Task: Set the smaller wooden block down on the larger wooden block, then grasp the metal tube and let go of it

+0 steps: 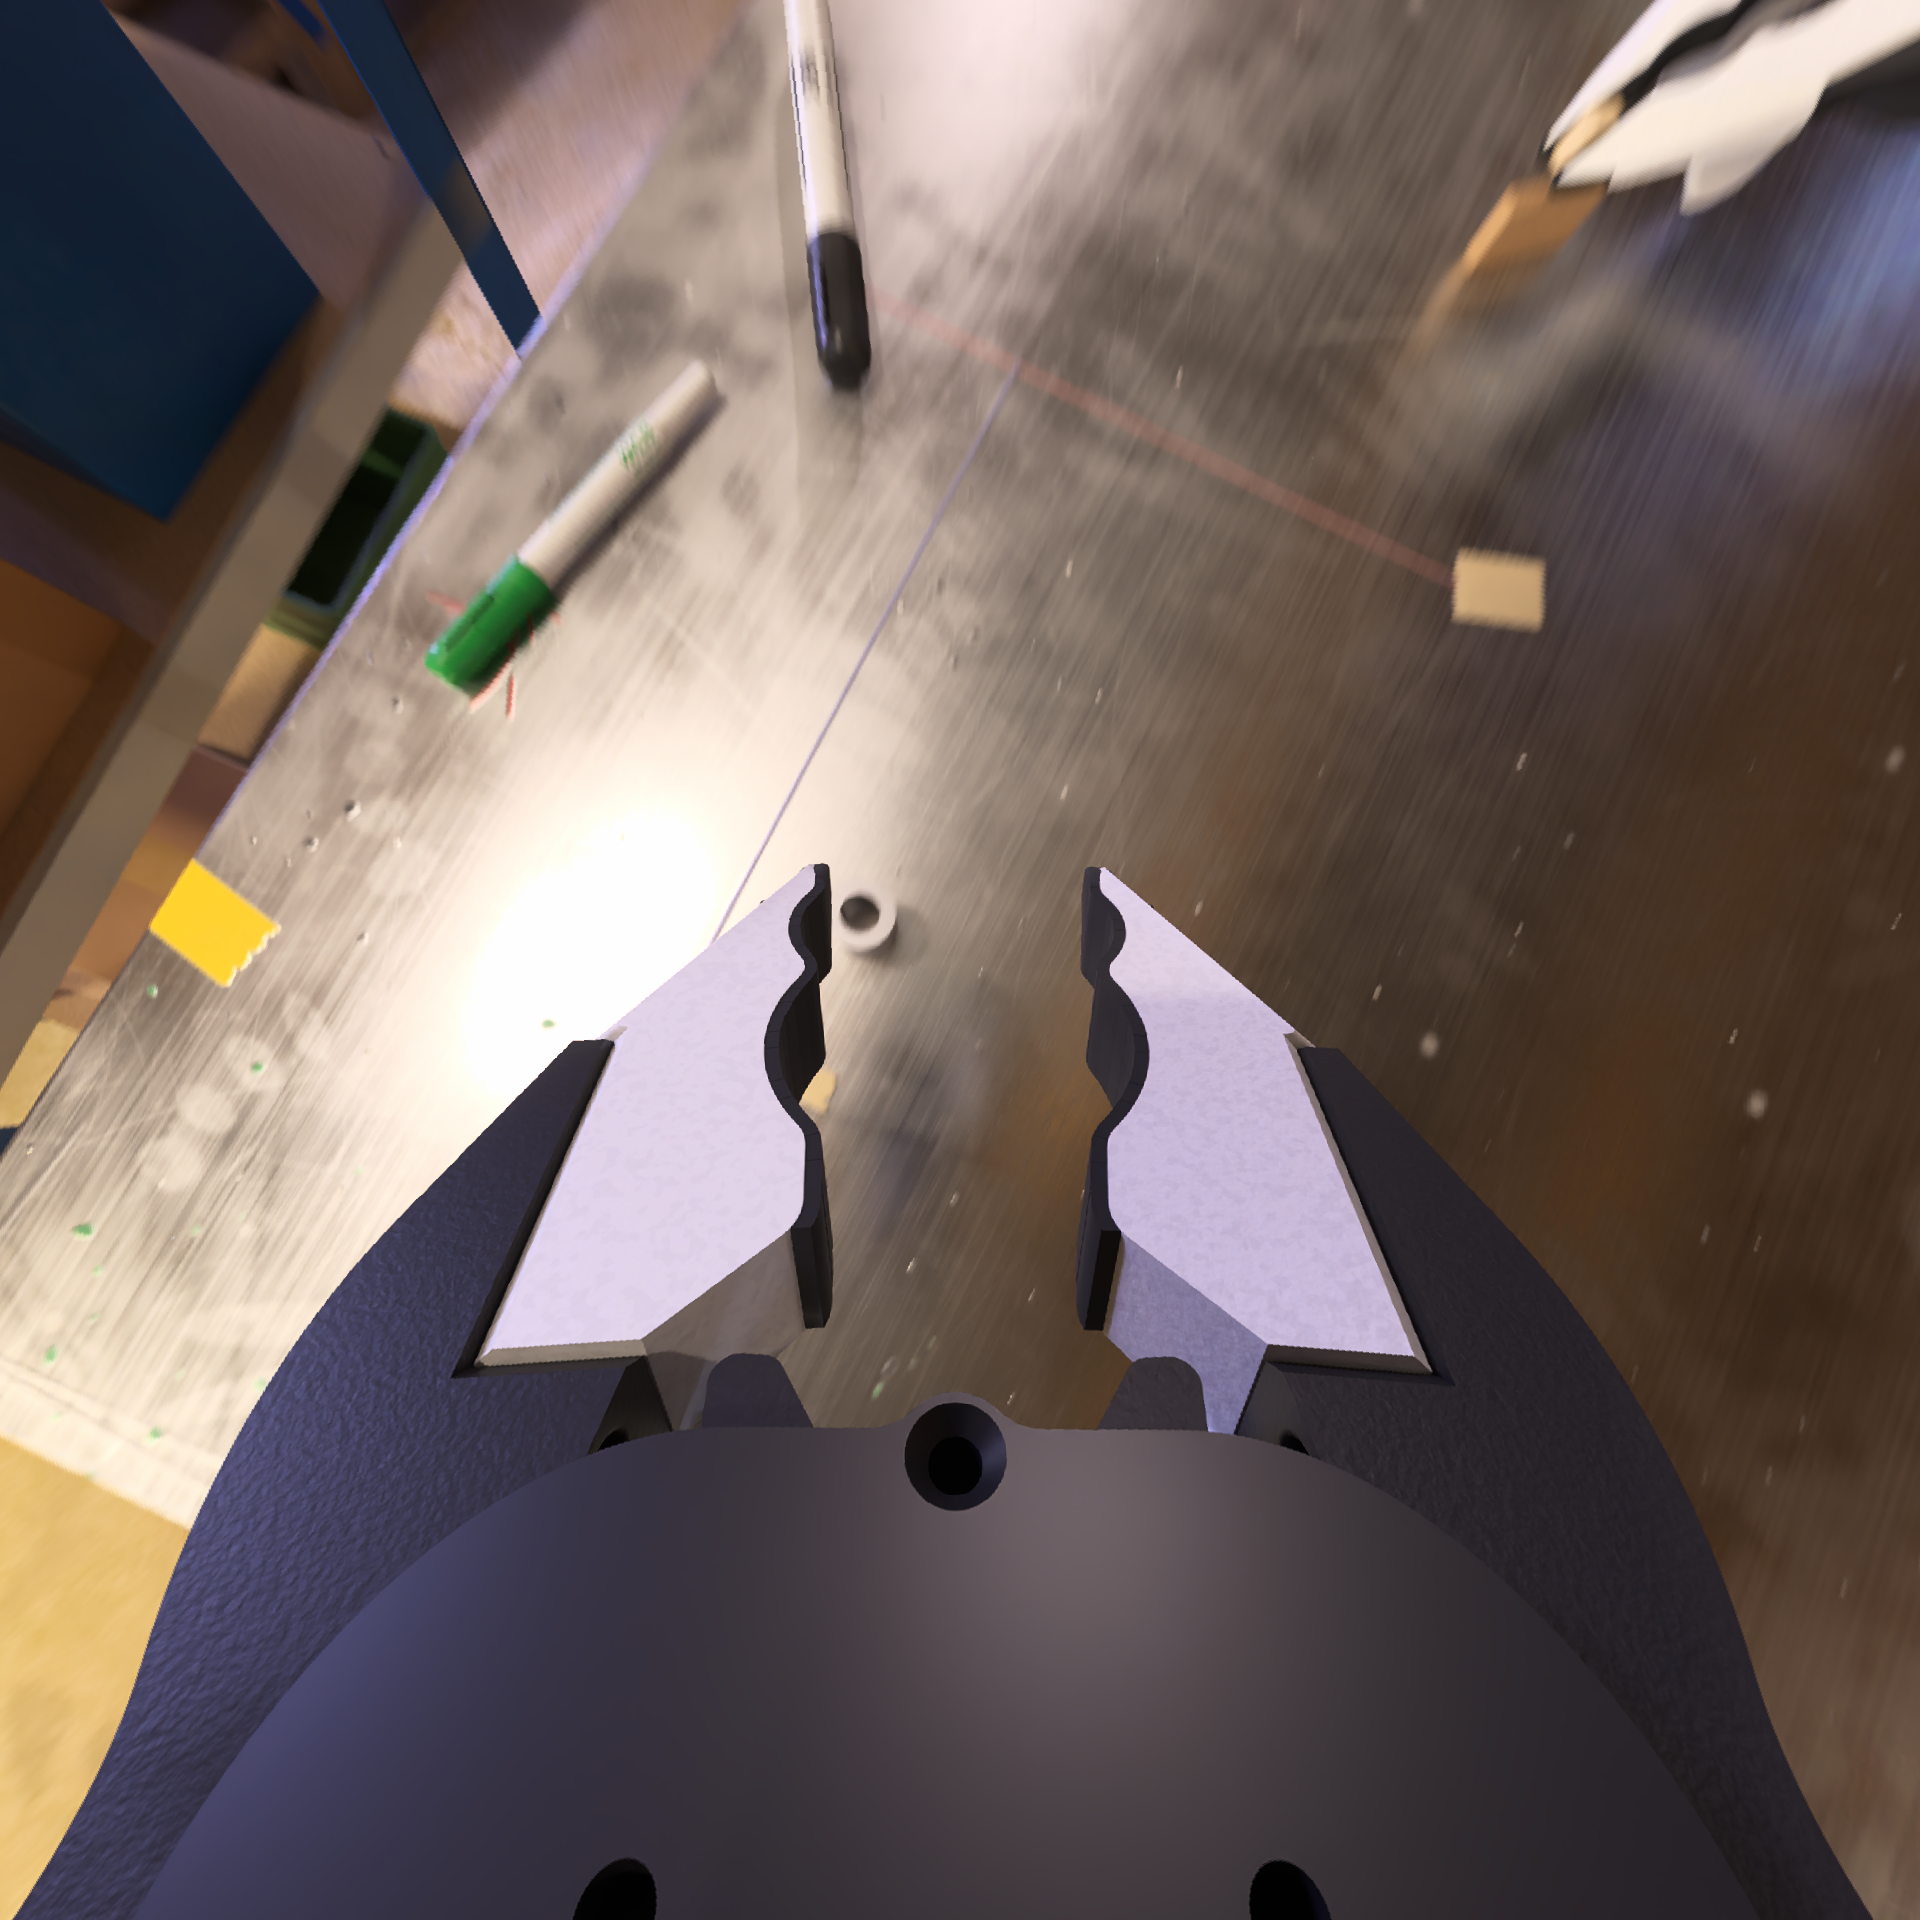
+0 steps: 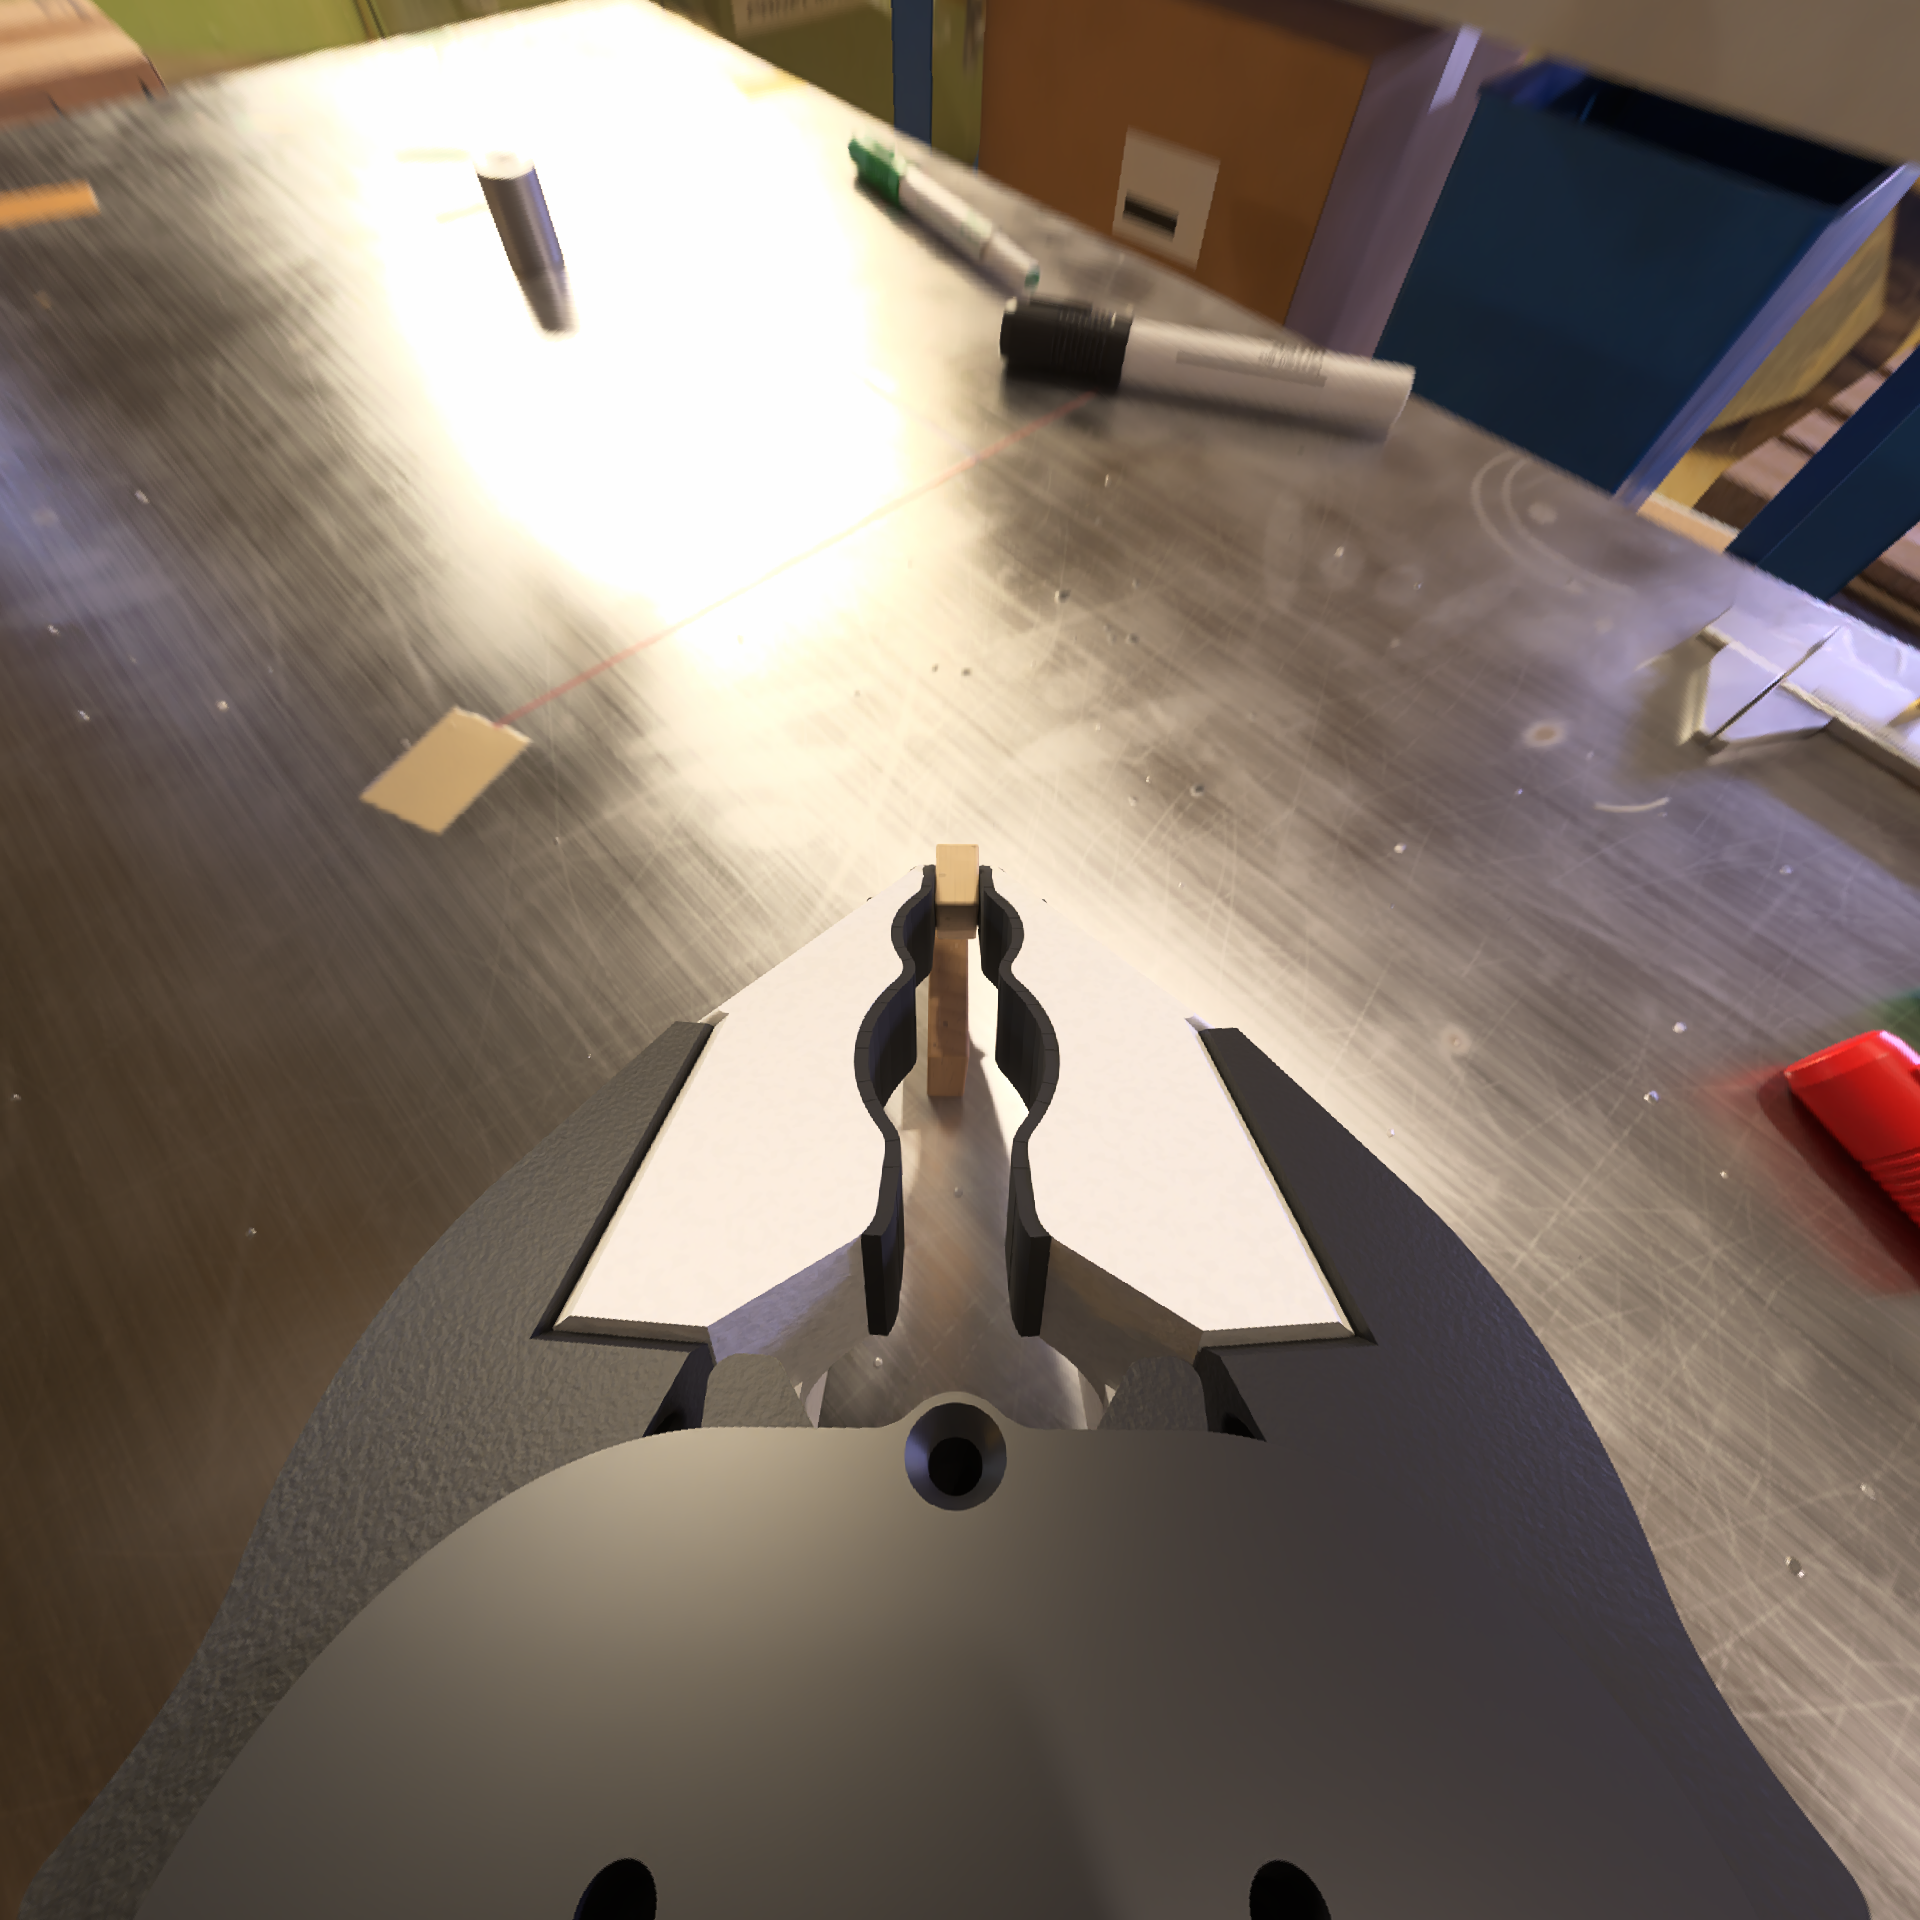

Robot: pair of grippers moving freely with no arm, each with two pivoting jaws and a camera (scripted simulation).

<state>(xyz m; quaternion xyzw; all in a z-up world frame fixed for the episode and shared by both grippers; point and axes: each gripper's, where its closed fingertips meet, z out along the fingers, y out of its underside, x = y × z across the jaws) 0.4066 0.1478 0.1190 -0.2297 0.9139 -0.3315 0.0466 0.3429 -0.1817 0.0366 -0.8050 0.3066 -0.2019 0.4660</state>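
Two views: each shows things the other lacks.
Left claw [image 1: 956, 914]: fingers spread apart, gripping nothing, low centre of its view above the metal surface [image 1: 1195, 831].
Tube [image 1: 865, 918]: seen end-on just beside the left fingertip; in the right view it stands upright at upper left [image 2: 525, 237].
Right claw [image 2: 956, 899]: clenched on the small block [image 2: 956, 878] at its tips; from the left view it sits at upper right [image 1: 1621, 135].
Large block: right under the small one, running back between the fingers [image 2: 948, 1023]; below the far claw in the left view [image 1: 1512, 234].
Right view only: red object [image 2: 1860, 1122] at right edge.
Left view only: yellow patch [image 1: 213, 920] at left edge.
Markers: green [image 1: 566, 530] and black [image 1: 831, 197], both printed, unreadable.
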